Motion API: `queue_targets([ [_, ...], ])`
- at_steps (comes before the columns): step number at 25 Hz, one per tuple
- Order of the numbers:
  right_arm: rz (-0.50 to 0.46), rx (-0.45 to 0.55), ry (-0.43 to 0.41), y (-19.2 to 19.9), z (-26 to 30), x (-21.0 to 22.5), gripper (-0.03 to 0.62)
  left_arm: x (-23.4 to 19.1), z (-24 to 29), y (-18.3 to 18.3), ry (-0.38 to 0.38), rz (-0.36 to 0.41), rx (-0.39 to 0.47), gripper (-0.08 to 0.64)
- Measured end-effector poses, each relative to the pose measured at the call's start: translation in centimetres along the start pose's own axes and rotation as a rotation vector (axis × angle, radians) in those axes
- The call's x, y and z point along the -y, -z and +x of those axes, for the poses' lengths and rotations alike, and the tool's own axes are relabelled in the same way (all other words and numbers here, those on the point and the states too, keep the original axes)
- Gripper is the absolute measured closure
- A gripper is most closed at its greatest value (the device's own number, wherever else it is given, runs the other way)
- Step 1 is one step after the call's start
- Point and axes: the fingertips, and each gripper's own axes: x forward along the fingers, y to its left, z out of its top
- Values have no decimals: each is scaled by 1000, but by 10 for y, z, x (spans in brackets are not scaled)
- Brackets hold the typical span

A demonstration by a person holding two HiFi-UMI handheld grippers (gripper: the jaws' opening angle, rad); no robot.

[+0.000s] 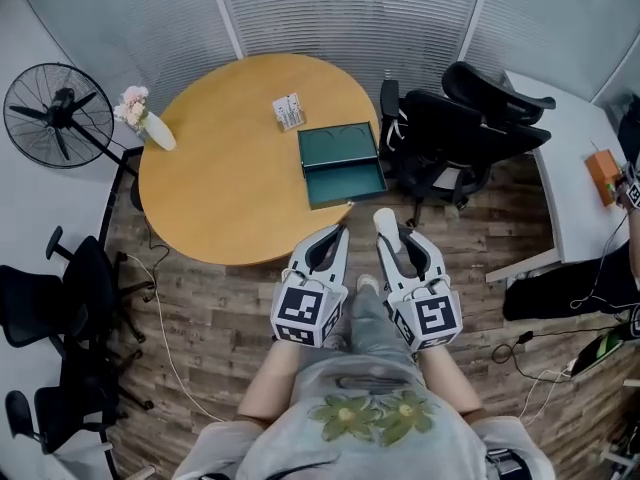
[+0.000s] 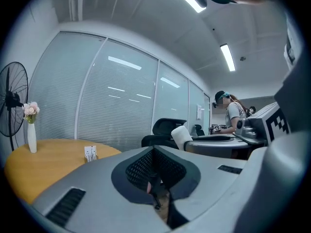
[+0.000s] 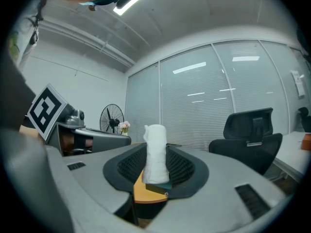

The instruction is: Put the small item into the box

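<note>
The small item is a white rolled cloth (image 1: 385, 220), standing upright between the jaws of my right gripper (image 1: 392, 236), which is shut on it. In the right gripper view the roll (image 3: 156, 154) sticks up above the pads. My left gripper (image 1: 334, 236) is beside it, shut with nothing in it; its jaws (image 2: 156, 181) meet at the tips. The open green box (image 1: 340, 163) lies on the round wooden table (image 1: 230, 178), just beyond both grippers, which hover at the table's near edge. The roll (image 2: 181, 136) also shows in the left gripper view.
A small card holder (image 1: 288, 111) stands behind the box. A white vase with flowers (image 1: 142, 120) is at the table's left edge, with a fan (image 1: 58, 116) past it. Black office chairs (image 1: 460, 133) crowd the table's right side. A white desk (image 1: 570, 168) lies further right.
</note>
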Motion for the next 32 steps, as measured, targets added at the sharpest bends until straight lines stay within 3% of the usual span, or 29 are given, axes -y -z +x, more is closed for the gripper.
queue_targets([
  [8, -27, 56, -64, -38, 94, 68, 462, -59, 91, -44, -65, 13, 29, 561],
  [14, -54, 69, -129, -51, 158, 112, 462, -97, 144, -50, -143, 5, 27, 560],
  [22, -97, 38, -229, -39, 212, 129, 462, -136, 173, -33, -248, -19, 5, 560],
  [32, -153, -51, -285, -22, 258, 112, 461, -176, 189, -38, -219, -3, -38, 560],
])
